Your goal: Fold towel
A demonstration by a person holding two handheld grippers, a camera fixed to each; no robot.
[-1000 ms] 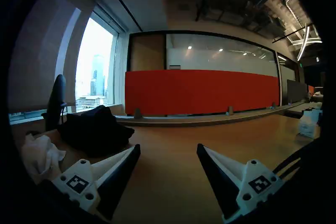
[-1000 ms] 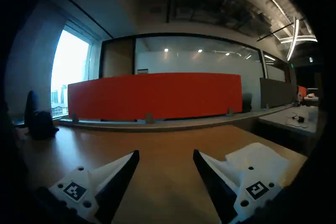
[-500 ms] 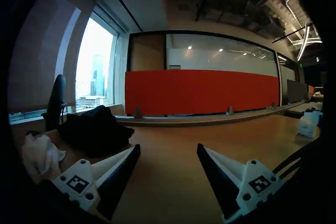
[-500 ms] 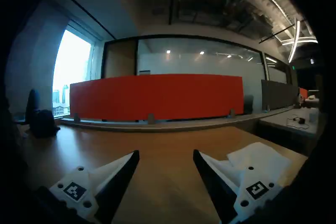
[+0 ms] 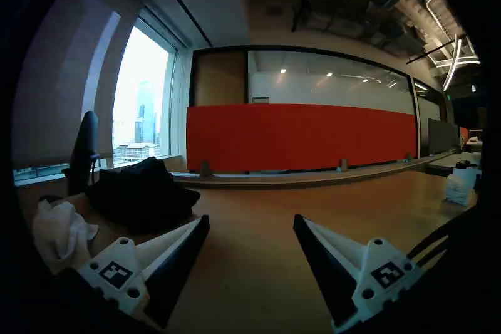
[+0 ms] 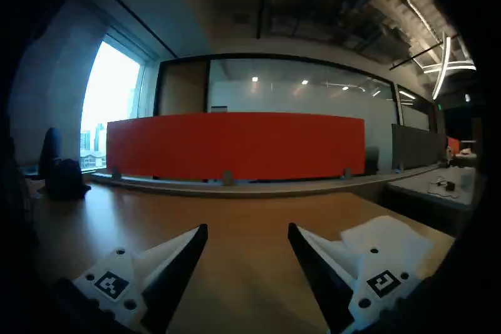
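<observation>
A crumpled white towel (image 5: 57, 232) lies on the wooden table at the far left of the left gripper view, just left of my left gripper (image 5: 250, 224). That gripper is open with nothing between its fingers. In the right gripper view a flat folded white towel (image 6: 388, 240) rests on the table behind the right finger (image 6: 341, 274). My right gripper (image 6: 247, 232) is also open and holds nothing, hovering low over bare table.
A black bag or heap of dark cloth (image 5: 141, 195) sits left of centre on the table (image 5: 275, 221); it appears small at the far left as the dark bag (image 6: 62, 178). A red divider panel (image 5: 300, 136) runs along the table's far edge. A white bottle (image 5: 460, 183) stands at right.
The right gripper view has tilted slightly upward, so the divider and folded towel sit a little lower in the frame. The left gripper has barely moved.
</observation>
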